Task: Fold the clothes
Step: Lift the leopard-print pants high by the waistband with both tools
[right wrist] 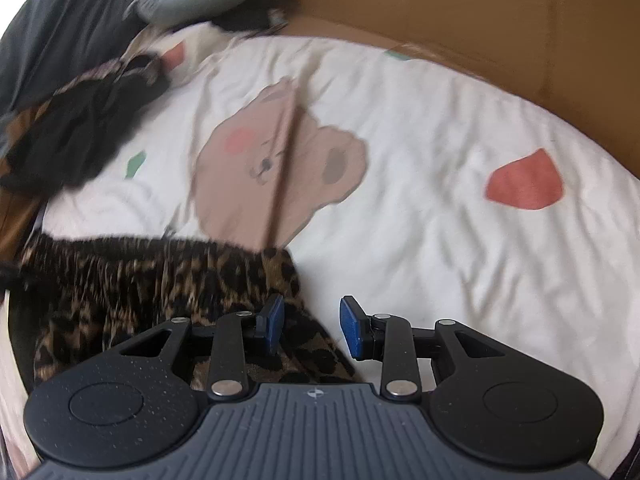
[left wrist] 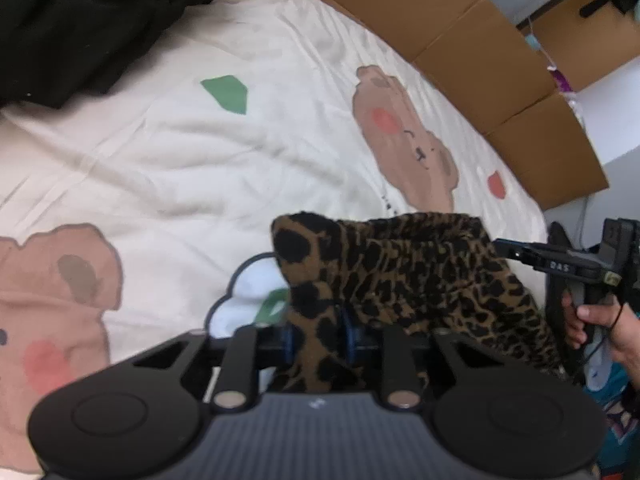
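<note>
Fingers of our left gripper [left wrist: 318,336] clamp the leopard-print garment [left wrist: 420,272], raised off the bear-print bedsheet [left wrist: 240,160], while our right gripper [right wrist: 312,326] gapes at its edge, so we're mid-fold and need a second pinch.

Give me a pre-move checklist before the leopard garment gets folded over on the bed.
1. Left claw shut on the leopard-print garment: ok, cloth is pinched between the blue pads.
2. Right claw gripping cloth: not ok, pads stand apart with the garment edge only beside the left pad.
3. Garment lifted evenly: not ok, it hangs bunched from the left claw.
4. Bear-print sheet ahead free for laying down: ok.
5. Black clothing pile clear of the fold area: ok, it lies at the far edge.
</note>
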The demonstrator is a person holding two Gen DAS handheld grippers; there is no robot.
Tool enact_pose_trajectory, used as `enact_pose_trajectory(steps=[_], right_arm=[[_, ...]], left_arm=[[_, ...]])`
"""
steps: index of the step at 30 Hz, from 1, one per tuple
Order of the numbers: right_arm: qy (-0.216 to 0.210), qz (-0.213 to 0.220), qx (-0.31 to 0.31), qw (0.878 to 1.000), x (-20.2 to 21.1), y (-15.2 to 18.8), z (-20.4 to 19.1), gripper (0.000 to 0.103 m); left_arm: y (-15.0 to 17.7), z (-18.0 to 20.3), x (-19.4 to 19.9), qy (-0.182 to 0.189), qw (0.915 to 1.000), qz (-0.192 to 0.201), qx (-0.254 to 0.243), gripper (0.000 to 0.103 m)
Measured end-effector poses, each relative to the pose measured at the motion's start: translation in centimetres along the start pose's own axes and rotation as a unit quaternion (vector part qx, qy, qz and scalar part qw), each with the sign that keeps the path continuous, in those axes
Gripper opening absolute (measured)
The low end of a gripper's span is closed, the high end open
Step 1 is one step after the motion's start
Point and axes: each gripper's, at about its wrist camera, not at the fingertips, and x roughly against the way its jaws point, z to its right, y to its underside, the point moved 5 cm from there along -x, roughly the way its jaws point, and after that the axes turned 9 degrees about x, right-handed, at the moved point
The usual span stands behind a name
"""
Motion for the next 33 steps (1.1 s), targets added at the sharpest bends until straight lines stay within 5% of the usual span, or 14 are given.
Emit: enact_pose_trajectory(steps=[11, 20, 22, 27, 33], right_arm=[[0.01, -0.015, 0.083, 0.996, -0.5, 1.5, -2.1, 0.045], [-0.005, -0.028, 0.119, 0.992, -2.6, 0.9, -2.4, 0.045], [-0.009, -0.028, 0.127, 0.992, -2.6, 1.0, -2.7, 0.04], [-0.007, -0.015, 0.132, 0.991, -1.8, 1.1, -2.6, 0.005], [0.019, 0.024, 0.101, 0.994, 0.8, 0.0, -1.0, 0.002]], left_arm=[[0.1, -1.0, 0.2, -0.014, 0.9998, -0.009, 0.007, 0.016], [0.4, -1.2, 0.2, -0.008, 0.9995, -0.019, 0.023, 0.029], [0.8, -1.2, 0.2, -0.008, 0.9994, -0.024, 0.022, 0.028], [0.9, -0.5, 0.7, -0.024, 0.9997, -0.003, -0.006, 0.007], [-1.8, 0.8, 1.6, -0.022, 0.9985, 0.034, -0.035, 0.005]])
